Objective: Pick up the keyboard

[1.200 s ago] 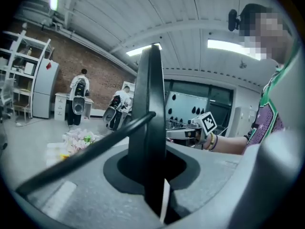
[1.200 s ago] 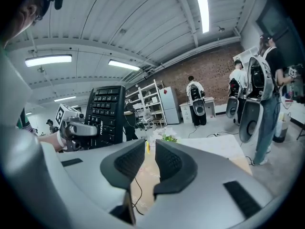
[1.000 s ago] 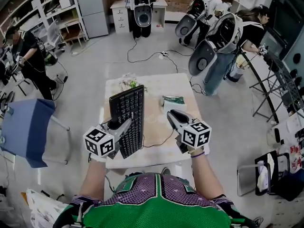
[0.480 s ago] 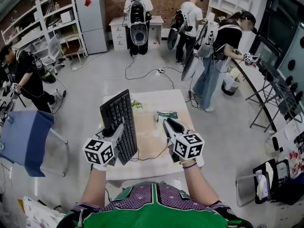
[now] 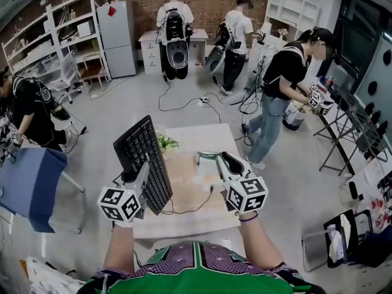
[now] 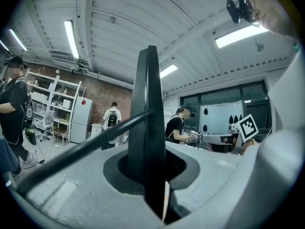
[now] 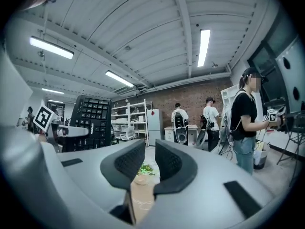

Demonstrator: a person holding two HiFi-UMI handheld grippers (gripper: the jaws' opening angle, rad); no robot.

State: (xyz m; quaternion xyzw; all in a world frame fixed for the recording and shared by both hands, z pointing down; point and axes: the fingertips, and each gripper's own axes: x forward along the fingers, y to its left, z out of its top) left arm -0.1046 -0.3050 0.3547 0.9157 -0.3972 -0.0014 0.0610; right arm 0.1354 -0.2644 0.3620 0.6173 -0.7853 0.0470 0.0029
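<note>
The black keyboard (image 5: 144, 161) is off the white table (image 5: 196, 136), tilted with its far end up, and its cable (image 5: 191, 207) trails to the tabletop. My left gripper (image 5: 136, 177) is shut on its near end. The left gripper view shows the keyboard (image 6: 150, 128) edge-on, clamped between the grey jaws of the left gripper (image 6: 151, 175). My right gripper (image 5: 222, 159) hovers to the keyboard's right, apart from it. Its jaws stand slightly apart with nothing between them. From the right gripper (image 7: 149, 163) view, the keyboard (image 7: 93, 120) stands at the left.
A green packet (image 5: 207, 157) and a small leafy item (image 5: 165, 143) lie on the table. A blue chair (image 5: 27, 185) stands at the left. Three people (image 5: 285, 97) work behind the table, another person (image 5: 30, 109) at the left. Cables cross the floor beyond.
Both grippers have risen. The keyboard has come up with the left gripper and tilts more steeply above the table. The head view now looks further across the room.
</note>
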